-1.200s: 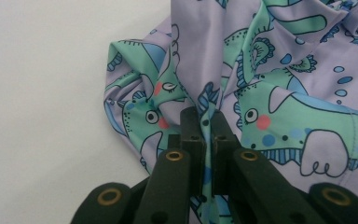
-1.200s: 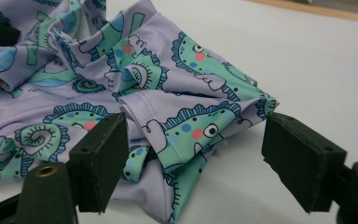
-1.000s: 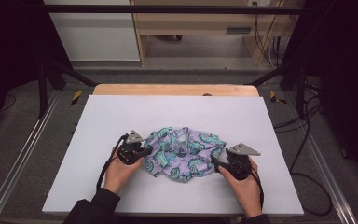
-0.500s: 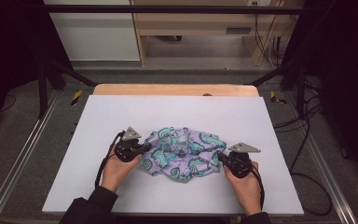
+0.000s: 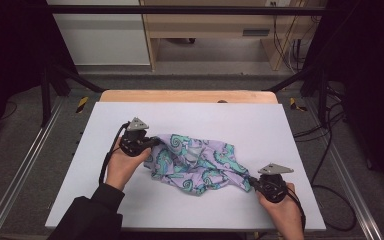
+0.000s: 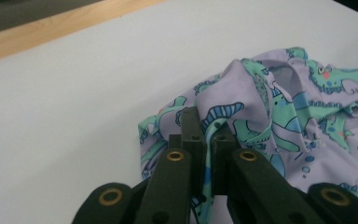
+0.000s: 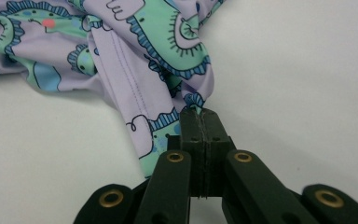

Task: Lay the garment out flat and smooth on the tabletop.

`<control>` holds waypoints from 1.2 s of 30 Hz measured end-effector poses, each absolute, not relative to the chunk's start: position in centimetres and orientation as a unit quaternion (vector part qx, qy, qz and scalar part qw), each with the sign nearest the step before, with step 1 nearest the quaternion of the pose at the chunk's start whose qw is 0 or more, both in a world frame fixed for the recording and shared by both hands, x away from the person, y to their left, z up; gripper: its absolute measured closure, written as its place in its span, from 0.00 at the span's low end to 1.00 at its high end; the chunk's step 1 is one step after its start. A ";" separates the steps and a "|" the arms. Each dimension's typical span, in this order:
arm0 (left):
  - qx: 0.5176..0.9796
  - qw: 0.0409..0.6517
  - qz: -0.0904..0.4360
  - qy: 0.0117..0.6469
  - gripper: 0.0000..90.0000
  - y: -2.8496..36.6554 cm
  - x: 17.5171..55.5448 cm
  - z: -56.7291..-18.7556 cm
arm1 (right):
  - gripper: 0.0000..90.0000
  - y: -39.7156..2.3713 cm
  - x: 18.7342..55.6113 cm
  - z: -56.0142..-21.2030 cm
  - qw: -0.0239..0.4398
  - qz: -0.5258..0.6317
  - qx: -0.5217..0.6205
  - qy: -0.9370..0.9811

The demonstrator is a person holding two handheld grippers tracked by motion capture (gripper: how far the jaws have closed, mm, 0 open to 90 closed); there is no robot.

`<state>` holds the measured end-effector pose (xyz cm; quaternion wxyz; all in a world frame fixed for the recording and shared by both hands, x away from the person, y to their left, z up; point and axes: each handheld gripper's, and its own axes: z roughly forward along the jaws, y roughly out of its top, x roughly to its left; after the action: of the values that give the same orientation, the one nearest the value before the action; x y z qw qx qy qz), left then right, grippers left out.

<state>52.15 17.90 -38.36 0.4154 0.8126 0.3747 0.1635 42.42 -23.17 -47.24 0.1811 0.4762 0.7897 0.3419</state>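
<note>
A crumpled lilac cloth [image 5: 195, 162] printed with teal and blue dinosaurs lies at the middle of the white table [image 5: 240, 120]. My left gripper [image 5: 155, 141] is shut on the cloth's left edge, which is lifted a little off the table. In the left gripper view the fabric [image 6: 284, 112] is pinched between the jaws of the left gripper [image 6: 205, 126]. My right gripper [image 5: 250, 181] is shut on the cloth's right corner, low near the table's front right. The right gripper view has a hemmed fold of the cloth [image 7: 135, 46] running into the closed jaws of the right gripper [image 7: 204, 116].
A wooden strip [image 5: 180, 96] borders the table's far edge. Metal rails [image 5: 25, 165] run along the left and right sides, with cables [image 5: 330, 190] on the floor to the right. White tabletop lies bare around the cloth.
The left gripper has risen and shifted toward the far side with the cloth's edge. The right gripper has moved out toward the front right, drawing the cloth's corner with it and stretching the cloth.
</note>
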 end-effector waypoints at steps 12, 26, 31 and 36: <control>0.816 0.413 0.171 0.366 0.98 17.3 52.7 -36.4 | 0.44 -23.6 42.0 -46.9 0.202 0.382 0.451 0.781; 0.821 0.410 0.175 0.356 0.98 16.4 53.6 -35.2 | 0.29 -21.9 44.6 -45.5 0.193 0.432 0.424 0.772; 0.824 0.405 0.179 0.352 0.98 16.0 54.1 -34.7 | 0.31 -21.1 46.1 -44.9 0.196 0.435 0.419 0.773; 0.826 0.405 0.180 0.349 0.98 15.7 54.3 -34.5 | 0.38 -20.3 47.0 -44.9 0.188 0.435 0.412 0.778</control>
<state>54.31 15.68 -34.48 0.4052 0.8256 0.3491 0.1801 47.01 -20.31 -44.90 0.1885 0.4123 0.7782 0.4345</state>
